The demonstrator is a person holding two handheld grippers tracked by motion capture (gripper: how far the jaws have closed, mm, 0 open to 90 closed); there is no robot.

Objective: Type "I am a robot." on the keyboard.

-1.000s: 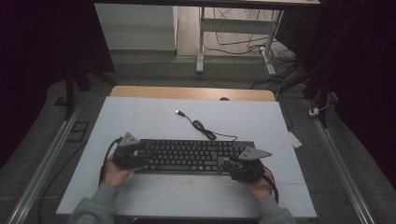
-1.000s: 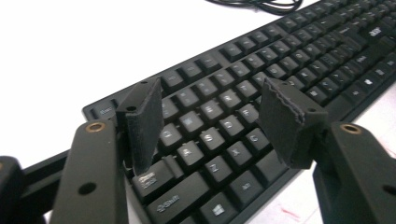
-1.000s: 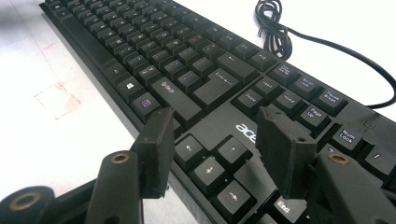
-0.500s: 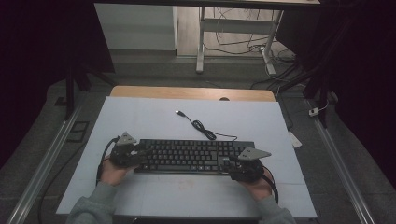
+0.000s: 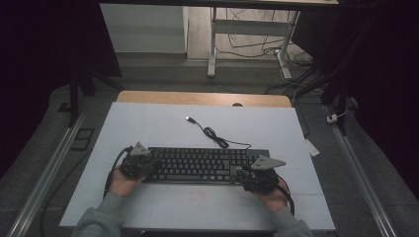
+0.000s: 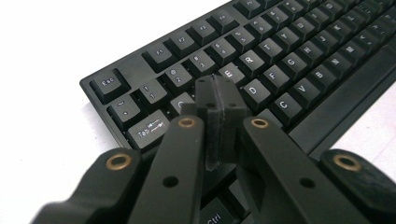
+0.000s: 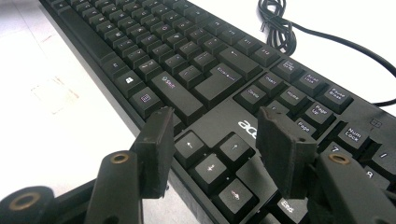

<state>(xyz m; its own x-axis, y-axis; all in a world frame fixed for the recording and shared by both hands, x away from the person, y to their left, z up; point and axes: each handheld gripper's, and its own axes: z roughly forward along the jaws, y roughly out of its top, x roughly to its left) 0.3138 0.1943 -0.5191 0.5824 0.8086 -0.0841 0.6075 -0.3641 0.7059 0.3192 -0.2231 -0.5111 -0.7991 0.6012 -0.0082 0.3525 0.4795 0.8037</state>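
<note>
While the black keyboard (image 5: pixel 205 165) lies flat on the white counter (image 5: pixel 148 123), the left tool (image 6: pixel 219 100) hovers pinched together over its letter keys and the right tool (image 7: pixel 212 133) gapes empty above its arrow keys.

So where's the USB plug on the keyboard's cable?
In the high view, the USB plug lies on the white table, beyond the keyboard, left of centre.

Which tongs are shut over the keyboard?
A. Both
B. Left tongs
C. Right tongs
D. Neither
B: in the left gripper view the left tongs have their jaws pressed together above the keyboard near the E key, while the right tongs stand spread apart over the arrow keys.
</note>
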